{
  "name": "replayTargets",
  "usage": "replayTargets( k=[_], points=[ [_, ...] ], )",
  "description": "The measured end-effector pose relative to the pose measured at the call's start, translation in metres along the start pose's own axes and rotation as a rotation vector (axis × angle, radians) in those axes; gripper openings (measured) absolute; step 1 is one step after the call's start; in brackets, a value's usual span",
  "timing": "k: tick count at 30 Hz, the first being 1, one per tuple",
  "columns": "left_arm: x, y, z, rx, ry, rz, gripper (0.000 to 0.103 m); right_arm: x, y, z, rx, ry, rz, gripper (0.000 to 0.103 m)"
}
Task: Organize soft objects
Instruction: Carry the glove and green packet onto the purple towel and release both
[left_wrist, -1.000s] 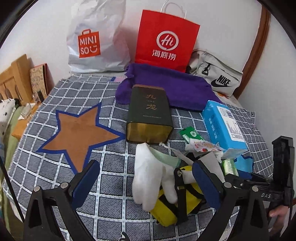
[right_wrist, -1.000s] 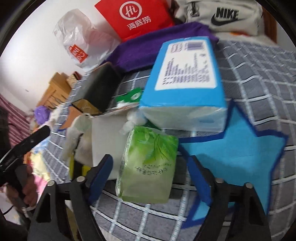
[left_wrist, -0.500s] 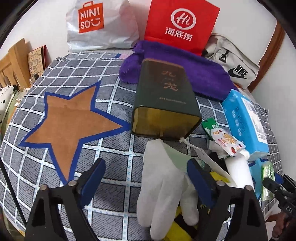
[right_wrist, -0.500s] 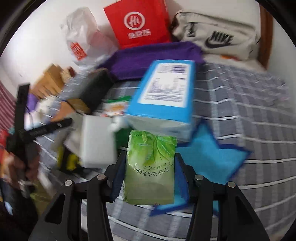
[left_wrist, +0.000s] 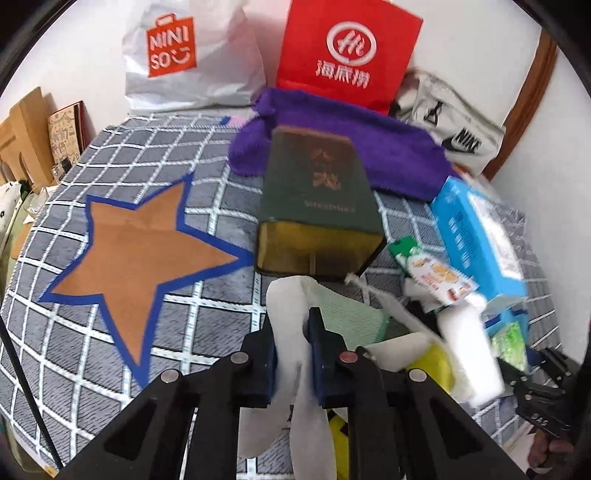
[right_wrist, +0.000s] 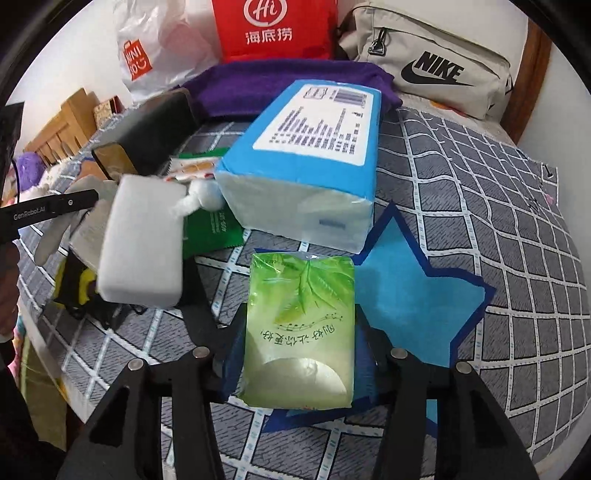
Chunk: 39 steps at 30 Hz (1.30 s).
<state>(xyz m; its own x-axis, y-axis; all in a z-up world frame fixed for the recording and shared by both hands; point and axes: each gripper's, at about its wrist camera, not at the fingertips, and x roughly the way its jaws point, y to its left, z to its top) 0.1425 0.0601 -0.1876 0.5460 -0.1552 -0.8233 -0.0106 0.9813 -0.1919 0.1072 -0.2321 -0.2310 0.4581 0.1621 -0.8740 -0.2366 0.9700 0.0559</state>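
My left gripper (left_wrist: 290, 328) is shut on a white glove (left_wrist: 286, 306) whose fingers hang down below the jaws. The glove lies by a pile with a white sponge block (left_wrist: 471, 354) and a yellow-black item (left_wrist: 432, 363). My right gripper (right_wrist: 299, 347) is shut on a green tissue pack (right_wrist: 301, 332), held over the blue star (right_wrist: 410, 302) on the checked cover. The white sponge block (right_wrist: 142, 240) and a blue tissue package (right_wrist: 314, 155) lie just beyond it. The green pack also shows at the right in the left wrist view (left_wrist: 511, 341).
A dark green tin box (left_wrist: 317, 206) lies in the middle with a purple towel (left_wrist: 351, 144) behind it. A Miniso bag (left_wrist: 188, 59), a red paper bag (left_wrist: 347, 55) and a Nike pouch (left_wrist: 454, 125) stand at the wall. An orange star (left_wrist: 136, 251) marks the left.
My left gripper moved forward and shut on the white glove. My right gripper closed on the green tissue pack and now holds it over the blue star.
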Motion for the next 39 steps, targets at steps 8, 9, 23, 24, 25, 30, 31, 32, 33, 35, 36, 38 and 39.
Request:
replayTargets(
  k=[8, 9, 23, 24, 25, 30, 31, 32, 33, 35, 36, 38, 39],
  points=[
    [-0.054, 0.015, 0.011, -0.041, -0.125, 0.037, 0.015, -0.030, 0.001, 0.006, 0.013, -0.061, 0.003, 0.051],
    [-0.059, 0.018, 0.012, -0.041, -0.134, 0.045, 0.015, -0.034, -0.001, 0.007, 0.022, -0.068, 0.000, 0.051],
    [-0.103, 0.000, 0.041, 0.009, -0.208, 0.044, 0.015, -0.082, -0.013, 0.048, 0.085, -0.162, 0.069, 0.051],
    [-0.106, 0.000, 0.043, 0.012, -0.215, 0.046, 0.015, -0.084, -0.013, 0.052, 0.082, -0.168, 0.068, 0.051],
    [-0.108, 0.000, 0.049, 0.016, -0.219, 0.056, 0.015, -0.086, -0.014, 0.059, 0.082, -0.175, 0.070, 0.051],
    [-0.113, -0.005, 0.071, 0.037, -0.231, 0.091, 0.015, -0.088, -0.015, 0.088, 0.078, -0.194, 0.092, 0.051],
    [-0.113, -0.007, 0.076, 0.040, -0.233, 0.102, 0.015, -0.087, -0.015, 0.094, 0.074, -0.197, 0.093, 0.051],
    [-0.112, -0.009, 0.081, 0.040, -0.234, 0.110, 0.015, -0.086, -0.015, 0.099, 0.070, -0.199, 0.094, 0.051],
    [-0.112, -0.010, 0.084, 0.041, -0.236, 0.113, 0.015, -0.085, -0.016, 0.105, 0.066, -0.201, 0.094, 0.051],
    [-0.110, -0.013, 0.094, 0.046, -0.240, 0.122, 0.015, -0.083, -0.016, 0.114, 0.061, -0.204, 0.093, 0.051],
    [-0.108, -0.015, 0.098, 0.049, -0.241, 0.125, 0.015, -0.081, -0.017, 0.121, 0.058, -0.206, 0.091, 0.051],
    [-0.104, -0.018, 0.108, 0.056, -0.247, 0.135, 0.015, -0.078, -0.018, 0.130, 0.056, -0.211, 0.093, 0.051],
    [-0.102, -0.020, 0.112, 0.060, -0.250, 0.139, 0.015, -0.075, -0.020, 0.137, 0.057, -0.211, 0.094, 0.051]
  ],
)
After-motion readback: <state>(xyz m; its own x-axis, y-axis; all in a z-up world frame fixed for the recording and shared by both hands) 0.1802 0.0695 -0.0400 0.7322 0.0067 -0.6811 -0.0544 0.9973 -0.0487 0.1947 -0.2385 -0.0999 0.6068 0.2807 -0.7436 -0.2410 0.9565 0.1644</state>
